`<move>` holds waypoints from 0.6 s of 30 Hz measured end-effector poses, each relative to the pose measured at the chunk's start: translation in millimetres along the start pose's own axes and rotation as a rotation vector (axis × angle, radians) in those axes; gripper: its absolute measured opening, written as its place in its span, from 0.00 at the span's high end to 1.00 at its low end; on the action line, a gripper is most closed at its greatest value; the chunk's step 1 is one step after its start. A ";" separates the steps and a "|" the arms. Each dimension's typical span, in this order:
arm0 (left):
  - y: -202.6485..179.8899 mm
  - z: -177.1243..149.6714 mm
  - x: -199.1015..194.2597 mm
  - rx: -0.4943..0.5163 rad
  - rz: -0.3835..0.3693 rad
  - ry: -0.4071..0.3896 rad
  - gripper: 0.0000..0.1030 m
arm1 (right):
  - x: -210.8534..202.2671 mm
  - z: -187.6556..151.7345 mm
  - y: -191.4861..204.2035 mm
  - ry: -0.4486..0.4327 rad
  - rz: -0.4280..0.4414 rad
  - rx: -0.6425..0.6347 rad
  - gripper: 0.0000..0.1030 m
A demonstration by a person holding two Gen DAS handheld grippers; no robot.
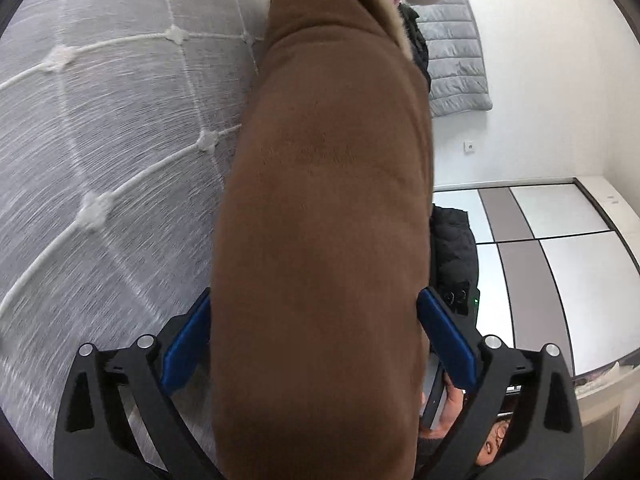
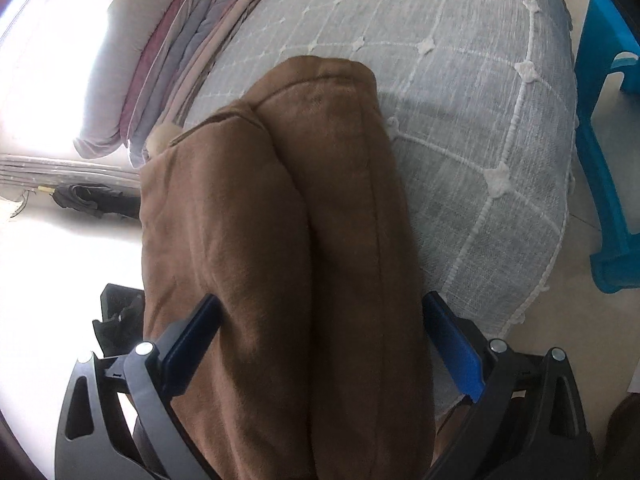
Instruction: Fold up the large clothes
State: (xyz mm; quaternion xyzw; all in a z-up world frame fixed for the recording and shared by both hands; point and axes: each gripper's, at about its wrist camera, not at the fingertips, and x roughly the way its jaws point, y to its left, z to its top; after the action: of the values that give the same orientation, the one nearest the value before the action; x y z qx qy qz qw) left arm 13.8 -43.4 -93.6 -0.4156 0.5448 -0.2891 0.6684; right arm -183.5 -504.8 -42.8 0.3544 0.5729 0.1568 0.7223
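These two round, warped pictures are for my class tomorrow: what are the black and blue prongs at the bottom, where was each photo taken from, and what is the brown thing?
Each picture comes from a wide-angle camera fixed on a hand-held gripper, looking along its two fingers. A person holds one in each hand. The black arms with blue pads are those fingers. The left gripper and right gripper each straddle a thick brown coat, folded double, on a bed with a grey quilted cover. The jaws stand wide; whether the pads press the cloth is unclear. Folded blankets lie beyond.
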 end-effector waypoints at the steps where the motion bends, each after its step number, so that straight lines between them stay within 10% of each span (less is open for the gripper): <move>1: -1.9 3.9 6.5 0.003 0.013 0.023 0.08 | 1.4 0.1 -0.3 0.004 -0.001 0.003 0.07; 5: -16.7 4.8 14.2 0.092 0.054 0.044 0.12 | 10.0 0.1 7.9 0.021 0.011 0.000 0.07; 10: -57.1 -19.6 5.0 0.338 0.179 -0.047 0.50 | 21.0 -5.0 29.0 0.054 0.017 -0.072 0.05; 18: -106.0 -34.8 -30.2 0.519 0.228 -0.061 0.54 | 25.8 -9.5 59.7 0.064 0.158 -0.149 0.05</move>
State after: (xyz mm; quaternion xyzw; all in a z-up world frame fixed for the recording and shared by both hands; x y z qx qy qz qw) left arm -20.2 -78.0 11.3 -0.1749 0.4756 -0.3294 0.7967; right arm -174.1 -443.6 -20.9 0.3385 0.5525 0.2666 0.7135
